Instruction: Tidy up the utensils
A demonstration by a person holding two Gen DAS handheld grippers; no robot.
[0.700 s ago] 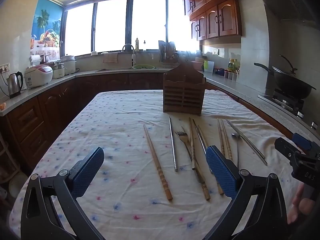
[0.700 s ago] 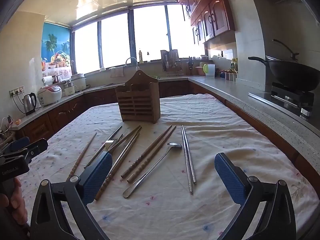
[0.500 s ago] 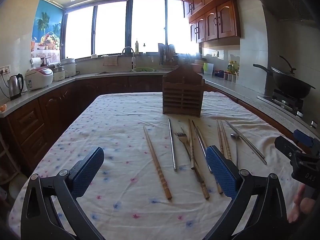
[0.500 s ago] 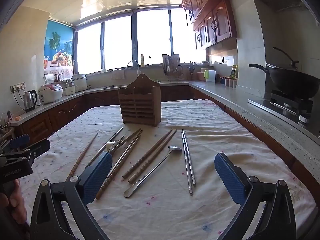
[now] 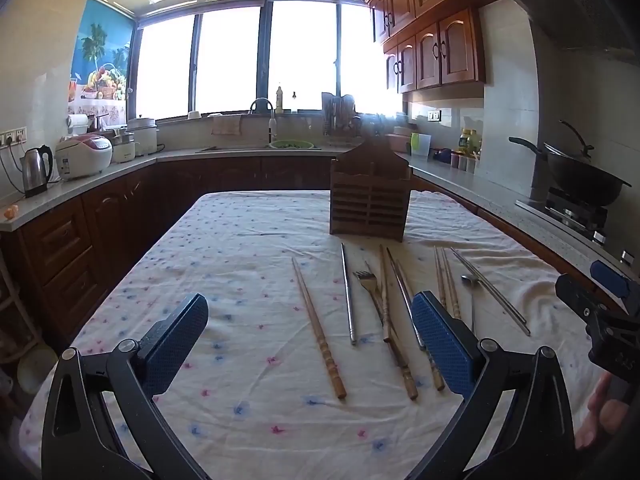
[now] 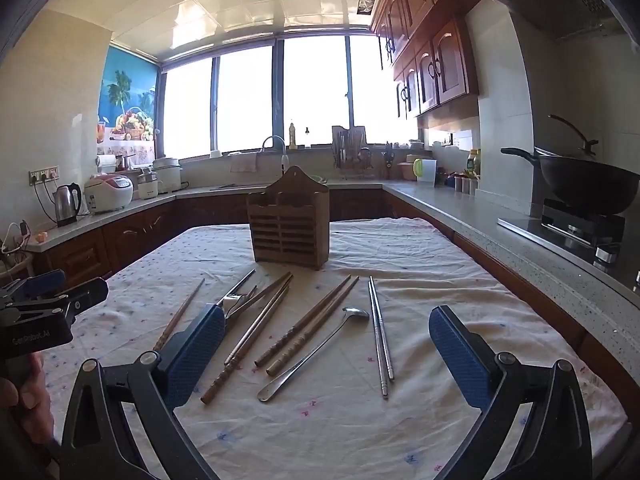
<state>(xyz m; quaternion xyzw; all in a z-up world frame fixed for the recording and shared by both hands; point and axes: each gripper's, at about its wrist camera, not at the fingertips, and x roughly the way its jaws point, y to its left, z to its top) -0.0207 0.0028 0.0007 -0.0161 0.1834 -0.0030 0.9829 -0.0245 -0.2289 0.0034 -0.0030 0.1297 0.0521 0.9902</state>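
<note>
A wooden slatted utensil holder (image 5: 370,196) stands upright at the table's far middle; it also shows in the right wrist view (image 6: 289,225). In front of it lie wooden chopsticks (image 5: 318,328), metal chopsticks (image 6: 381,340), a fork (image 5: 367,280) and a metal spoon (image 6: 314,354), all flat on the cloth. My left gripper (image 5: 310,340) is open and empty above the near table, left of the utensils. My right gripper (image 6: 326,354) is open and empty above the spoon and chopsticks.
The table wears a white floral cloth (image 5: 240,248). Kitchen counters (image 6: 520,236) run around it, with a wok on a stove (image 6: 588,188) at right, and a kettle (image 5: 35,168) and rice cooker (image 5: 83,156) at left. The sink (image 5: 264,136) sits under the window.
Both views have tilted up slightly, so the table and utensils sit lower in frame. Both grippers stay open and empty. No utensil has moved.
</note>
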